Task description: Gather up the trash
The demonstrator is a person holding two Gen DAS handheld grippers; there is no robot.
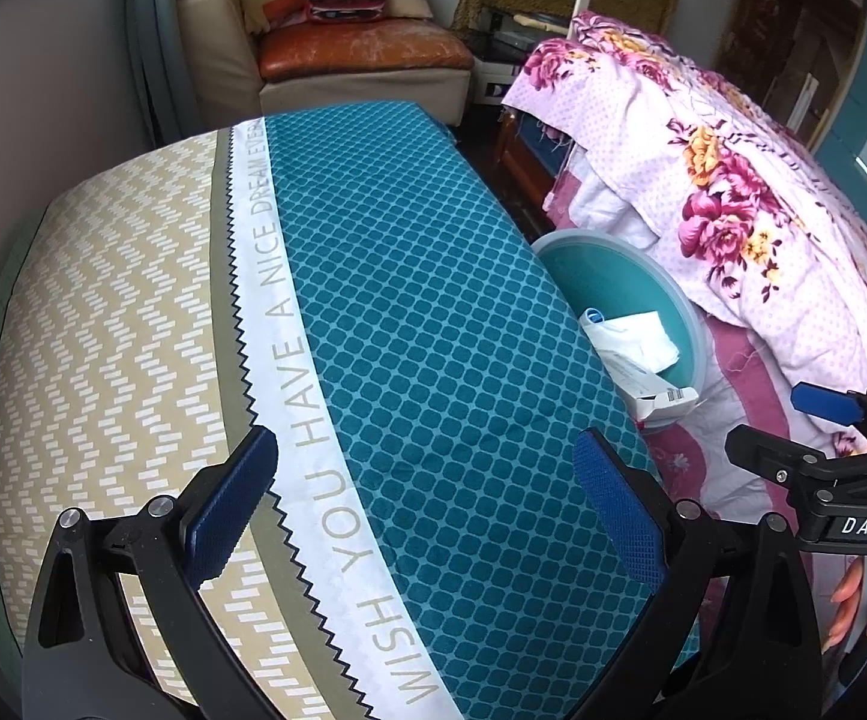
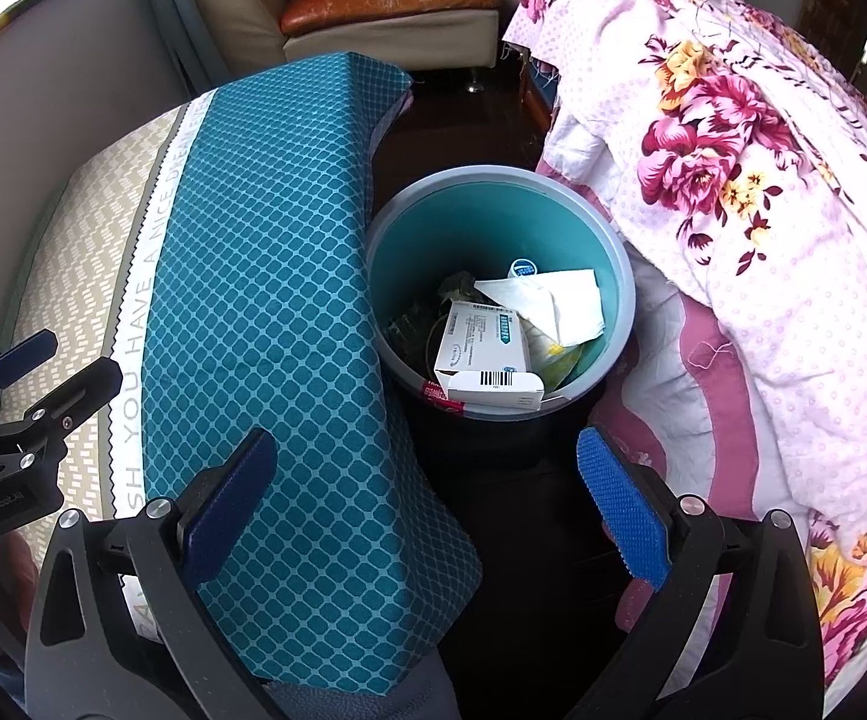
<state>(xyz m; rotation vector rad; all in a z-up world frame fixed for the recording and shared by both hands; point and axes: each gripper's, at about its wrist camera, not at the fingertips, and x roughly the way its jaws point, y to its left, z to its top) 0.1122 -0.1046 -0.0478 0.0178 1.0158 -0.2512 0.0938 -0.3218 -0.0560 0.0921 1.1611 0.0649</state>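
A teal trash bin [image 2: 613, 276] with a grey rim stands on the dark floor between a pillow and a bed. Inside lie a white medicine box [image 2: 484, 360], a white tissue [image 2: 559, 300] and some green scraps. The bin also shows in the left wrist view [image 1: 619, 282], partly hidden by the pillow. My right gripper [image 2: 427, 510] is open and empty, above the floor just in front of the bin. My left gripper [image 1: 427, 504] is open and empty over the teal pillow [image 1: 409, 312]. Each gripper shows in the other's view: the right one [image 1: 817, 426], the left one [image 2: 43, 366].
The large pillow [image 2: 265, 252] with teal, white and beige panels lies left of the bin. A pink floral quilt [image 2: 763, 228] is heaped on the bed at right. An armchair [image 1: 361, 60] with cushions stands at the back.
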